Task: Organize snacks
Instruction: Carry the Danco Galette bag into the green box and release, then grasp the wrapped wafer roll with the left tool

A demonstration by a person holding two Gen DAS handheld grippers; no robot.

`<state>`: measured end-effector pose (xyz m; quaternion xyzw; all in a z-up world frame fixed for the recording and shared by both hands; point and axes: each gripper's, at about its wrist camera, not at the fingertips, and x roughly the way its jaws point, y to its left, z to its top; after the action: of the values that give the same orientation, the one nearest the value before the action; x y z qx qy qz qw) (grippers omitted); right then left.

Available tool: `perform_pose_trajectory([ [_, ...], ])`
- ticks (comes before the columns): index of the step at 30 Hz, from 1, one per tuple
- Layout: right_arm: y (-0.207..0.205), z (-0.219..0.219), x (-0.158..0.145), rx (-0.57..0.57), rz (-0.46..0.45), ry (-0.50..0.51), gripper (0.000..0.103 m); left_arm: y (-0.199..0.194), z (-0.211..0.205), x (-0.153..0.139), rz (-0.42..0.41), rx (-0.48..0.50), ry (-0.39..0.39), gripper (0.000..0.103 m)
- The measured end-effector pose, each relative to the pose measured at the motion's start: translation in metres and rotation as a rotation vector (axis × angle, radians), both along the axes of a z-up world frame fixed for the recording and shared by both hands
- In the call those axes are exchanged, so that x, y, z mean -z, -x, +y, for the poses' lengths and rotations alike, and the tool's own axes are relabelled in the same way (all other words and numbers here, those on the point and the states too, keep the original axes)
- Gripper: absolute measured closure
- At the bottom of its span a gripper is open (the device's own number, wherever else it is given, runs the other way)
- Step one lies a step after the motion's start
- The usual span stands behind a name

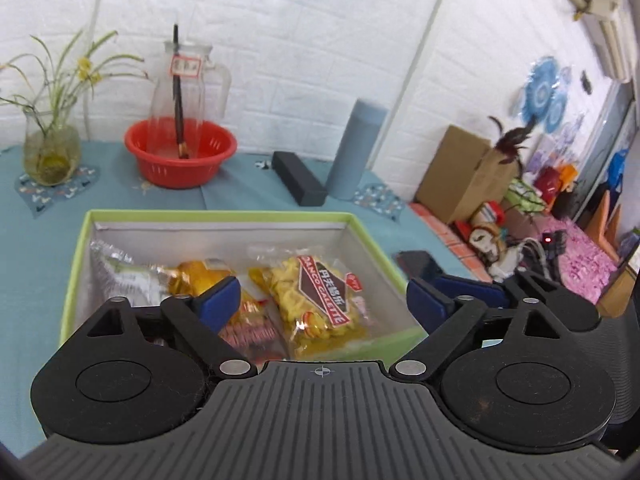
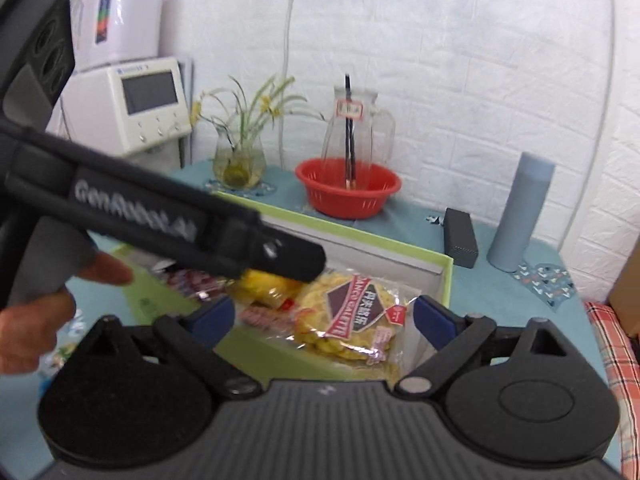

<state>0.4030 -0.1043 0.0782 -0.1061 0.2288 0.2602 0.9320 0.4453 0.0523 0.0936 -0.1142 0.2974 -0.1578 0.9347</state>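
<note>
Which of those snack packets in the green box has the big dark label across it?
The yellow galette crisps packet, on the right side of the green box. Its neighbours, the orange-yellow packet and silvery packet, lack one.

The left gripper [image 1: 322, 300] is built of matte black plastic, with blue pads [image 1: 220, 298] on its fingers, silver pivot pins and a ribbed grey base marked with a small crosshair. The right gripper [image 2: 324, 318] is made the same way. White "GenRobot.AI" lettering is seen on the left gripper's black body, held by a bare-skinned left hand [image 2: 36, 320].
</note>
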Motion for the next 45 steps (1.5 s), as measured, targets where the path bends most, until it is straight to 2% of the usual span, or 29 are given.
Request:
perform_pose_trajectory([
  [3, 0.056, -0.012, 0.007, 0.019, -0.008, -0.022, 0.0, 0.047, -0.006, 0.005, -0.007, 0.009, -0.01, 0.021],
  [7, 0.12, -0.023, 0.025, 0.052, 0.036, -0.046, 0.0, 0.097, -0.02, 0.021, 0.01, 0.015, -0.037, 0.021],
  [12, 0.163, -0.025, 0.048, 0.085, 0.084, 0.025, 0.0, 0.129, -0.04, 0.042, 0.077, 0.057, -0.021, 0.021],
  [14, 0.176, -0.028, 0.054, 0.111, 0.076, 0.059, 0.0, 0.137, -0.045, 0.049, 0.101, 0.056, -0.021, 0.021],
  [16, 0.181, -0.035, 0.057, 0.128, 0.075, 0.063, 0.0, 0.142, -0.048, 0.055, 0.117, 0.052, -0.016, 0.021],
  [20, 0.186, -0.054, 0.064, 0.151, 0.104, 0.005, 0.0, 0.14, -0.053, 0.065, 0.156, 0.037, -0.003, 0.021],
  [23, 0.182, -0.067, 0.067, 0.177, 0.108, 0.014, 0.0, 0.136, -0.055, 0.068, 0.174, 0.041, 0.033, 0.024],
  [26, 0.167, -0.081, 0.07, 0.208, 0.117, 0.002, 0.0, 0.128, -0.064, 0.069, 0.19, 0.093, 0.09, 0.027],
  [32, 0.129, -0.093, 0.083, 0.21, 0.172, -0.028, 0.0, 0.091, -0.098, 0.074, 0.244, 0.193, 0.138, 0.038],
  [34, 0.119, -0.091, 0.087, 0.185, 0.193, -0.028, 0.0, 0.076, -0.111, 0.077, 0.264, 0.23, 0.129, 0.045],
  [36, 0.113, -0.088, 0.088, 0.154, 0.209, -0.026, 0.001, 0.061, -0.122, 0.083, 0.297, 0.253, 0.106, 0.061],
  [37, 0.11, -0.086, 0.089, 0.133, 0.219, -0.015, 0.001, 0.055, -0.126, 0.086, 0.31, 0.254, 0.089, 0.065],
  [39, 0.109, -0.08, 0.089, 0.093, 0.222, 0.018, 0.01, 0.052, -0.129, 0.09, 0.303, 0.245, 0.049, 0.07],
  [40, 0.109, -0.077, 0.089, 0.072, 0.232, 0.03, 0.022, 0.052, -0.129, 0.092, 0.301, 0.234, 0.026, 0.071],
  [41, 0.11, -0.076, 0.089, 0.054, 0.234, 0.027, 0.026, 0.053, -0.13, 0.093, 0.298, 0.234, 0.009, 0.076],
  [42, 0.111, -0.074, 0.089, 0.046, 0.234, 0.025, 0.027, 0.054, -0.13, 0.096, 0.312, 0.247, 0.002, 0.08],
  [45, 0.121, -0.068, 0.089, 0.057, 0.224, 0.03, 0.027, 0.063, -0.127, 0.099, 0.308, 0.249, 0.0, 0.08],
])
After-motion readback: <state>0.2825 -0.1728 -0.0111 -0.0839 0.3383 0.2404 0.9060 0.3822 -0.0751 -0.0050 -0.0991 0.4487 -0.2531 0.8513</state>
